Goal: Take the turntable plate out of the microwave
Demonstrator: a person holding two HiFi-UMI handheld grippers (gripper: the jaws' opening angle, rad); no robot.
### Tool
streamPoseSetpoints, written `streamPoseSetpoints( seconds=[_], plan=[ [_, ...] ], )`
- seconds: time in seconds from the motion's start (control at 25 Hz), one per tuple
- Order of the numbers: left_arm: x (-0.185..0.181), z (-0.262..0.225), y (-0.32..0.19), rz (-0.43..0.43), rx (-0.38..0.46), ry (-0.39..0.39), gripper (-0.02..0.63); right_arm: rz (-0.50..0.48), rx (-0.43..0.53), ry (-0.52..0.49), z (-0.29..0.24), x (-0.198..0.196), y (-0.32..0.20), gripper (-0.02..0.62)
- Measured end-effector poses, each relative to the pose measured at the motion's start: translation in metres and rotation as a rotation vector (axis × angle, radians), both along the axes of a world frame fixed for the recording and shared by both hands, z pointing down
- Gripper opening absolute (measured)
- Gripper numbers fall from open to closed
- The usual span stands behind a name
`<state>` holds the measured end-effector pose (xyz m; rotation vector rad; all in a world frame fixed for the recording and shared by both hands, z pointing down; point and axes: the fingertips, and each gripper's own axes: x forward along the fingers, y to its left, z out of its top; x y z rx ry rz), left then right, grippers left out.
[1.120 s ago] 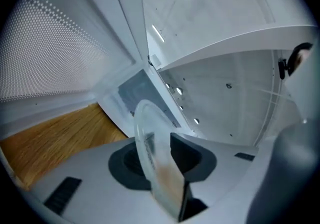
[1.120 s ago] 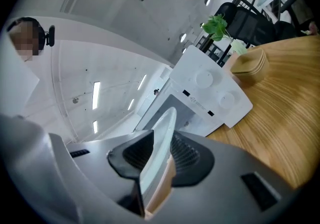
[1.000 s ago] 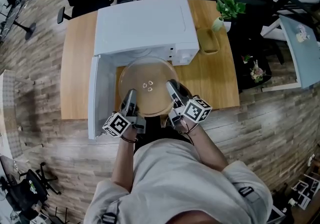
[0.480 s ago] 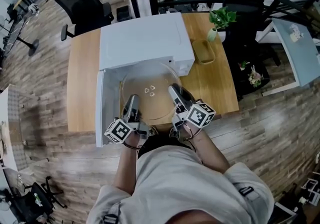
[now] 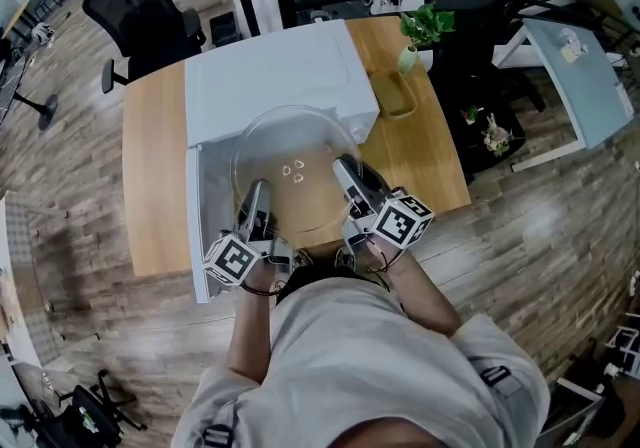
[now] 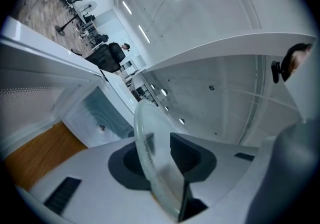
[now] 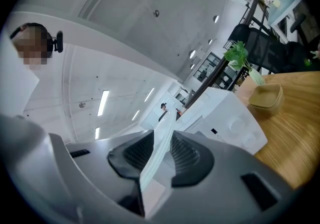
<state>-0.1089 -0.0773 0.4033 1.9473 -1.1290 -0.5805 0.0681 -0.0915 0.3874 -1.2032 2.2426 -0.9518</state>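
1. Head view only: it takes in the whole layout. A white microwave (image 5: pixel 275 76) stands on a wooden table (image 5: pixel 155 176) with its door (image 5: pixel 197 226) swung open to the left. A person's two hands each carry a gripper with a marker cube. A potted plant (image 5: pixel 420 31) and a tan tray (image 5: pixel 393 96) stand on the table to the right of the microwave.
2. Left gripper view only: it shows the glass rim edge-on, passing between the dark ribbed pads (image 6: pixel 187 155). The microwave door panel (image 6: pixel 100 115) and a strip of table lie beyond at the left.
3. Right gripper view only: it shows the opposite rim edge-on between that gripper's pads (image 7: pixel 186 155). The microwave's control side (image 7: pixel 227 115), the tan tray and the plant lie beyond at the right.
4. Turntable plate (image 5: pixel 290 161): round, clear glass with a raised rim. Three small moulded lugs sit near its centre, and the wood shows through the glass.
5. Plate position: it is carried clear of the table in front of the open microwave, face up. In the head view its far rim overlaps the microwave's front top edge.
6. Left gripper (image 5: pixel 256 198): clenched on the plate's near-left rim, with the pads pressing the glass from both faces.
7. Right gripper (image 5: pixel 348 176): clenched on the plate's near-right rim in the same manner.
8. The plate spans the gap between the two grippers and extends away from the person. Nothing else is seen supporting it.
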Motion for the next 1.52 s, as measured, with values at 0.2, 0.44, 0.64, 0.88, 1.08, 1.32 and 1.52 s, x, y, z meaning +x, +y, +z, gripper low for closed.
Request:
streamPoseSetpoints(
  seconds=[0.2, 0.44, 0.64, 0.88, 1.08, 1.32, 1.52],
  plan=[
    [0.006, -0.006, 0.000, 0.016, 0.012, -0.004, 0.120, 0.019, 0.005, 0.013, -0.007, 0.008, 0.004, 0.107],
    [0.011, -0.014, 0.000, 0.029, 0.015, -0.006, 0.120, 0.026, 0.014, 0.023, -0.015, 0.011, 0.007, 0.109],
    [0.018, -0.019, 0.002, 0.038, 0.019, -0.012, 0.120, 0.030, 0.033, 0.028, -0.020, 0.019, 0.009, 0.110],
    [0.016, -0.022, 0.001, 0.044, 0.037, -0.019, 0.120, 0.035, 0.040, 0.015, -0.023, 0.017, 0.010, 0.109],
    [0.017, -0.027, 0.003, 0.041, 0.045, -0.022, 0.120, 0.043, 0.035, 0.024, -0.027, 0.017, 0.012, 0.110],
    [0.015, -0.027, 0.004, 0.040, 0.054, -0.023, 0.120, 0.036, 0.062, 0.022, -0.026, 0.017, 0.012, 0.110],
    [0.017, -0.029, 0.004, 0.046, 0.061, -0.025, 0.120, 0.043, 0.062, 0.022, -0.029, 0.018, 0.013, 0.110]
  ],
)
